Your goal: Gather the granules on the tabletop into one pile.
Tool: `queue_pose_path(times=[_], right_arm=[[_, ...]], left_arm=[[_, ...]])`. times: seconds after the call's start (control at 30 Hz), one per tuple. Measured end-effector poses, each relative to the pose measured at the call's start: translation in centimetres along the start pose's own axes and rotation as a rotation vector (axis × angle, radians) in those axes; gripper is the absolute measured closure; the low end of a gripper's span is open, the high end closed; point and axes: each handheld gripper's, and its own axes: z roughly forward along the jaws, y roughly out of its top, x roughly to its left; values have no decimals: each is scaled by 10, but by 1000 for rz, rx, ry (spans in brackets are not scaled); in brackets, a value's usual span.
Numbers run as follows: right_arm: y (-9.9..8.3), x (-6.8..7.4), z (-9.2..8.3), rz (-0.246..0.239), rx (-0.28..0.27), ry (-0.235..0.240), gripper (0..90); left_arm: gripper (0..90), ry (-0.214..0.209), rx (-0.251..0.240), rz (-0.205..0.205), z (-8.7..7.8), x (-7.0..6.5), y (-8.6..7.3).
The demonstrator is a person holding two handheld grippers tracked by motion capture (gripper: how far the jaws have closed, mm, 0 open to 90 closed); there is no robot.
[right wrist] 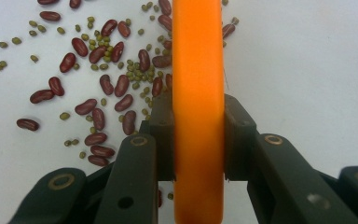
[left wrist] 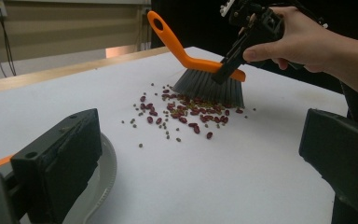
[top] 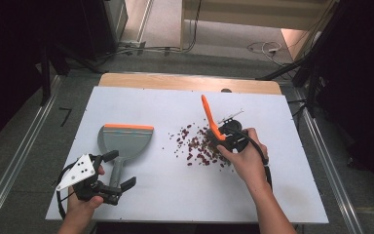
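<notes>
A: Where do we have the orange hand brush [top: 210,120]?

B: In our right gripper [top: 228,138]. Its jaws are clenched on the brush's back, one pad on either flank of the orange plastic. In the high view it sits at about three o'clock from the table's middle, with the handle rising toward twelve.

A: And the bristles?

B: They are down on the white table [top: 141,105], touching the near edge of the scattered red kidney beans and small green beans [top: 197,144]. In the left gripper view the beans spread from the bristles toward seven o'clock.

A: What about our left gripper [top: 118,170]?

B: It is at eight o'clock on the table, jaws released and standing wide, one on each side of the grey dustpan's [top: 125,140] handle, gripping nothing. The pan lies flat, its orange lip pointing to twelve, well apart from the beans, which lie at three o'clock from it.
</notes>
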Motion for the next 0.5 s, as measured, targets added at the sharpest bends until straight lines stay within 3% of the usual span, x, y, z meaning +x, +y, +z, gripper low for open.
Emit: queue_pose_path(times=[0.27,0.33,0.5], right_arm=[[0,-1,-2,-1,-6,7,685],[-1,-4,-6,7,-21,-16,685],[-1,0,-26,29,-89,45,685]], left_arm=[[0,7,-5,-3,-3,0,0],[0,6,-2,0,-2,1,0],[0,6,1,2,0,3,0]])
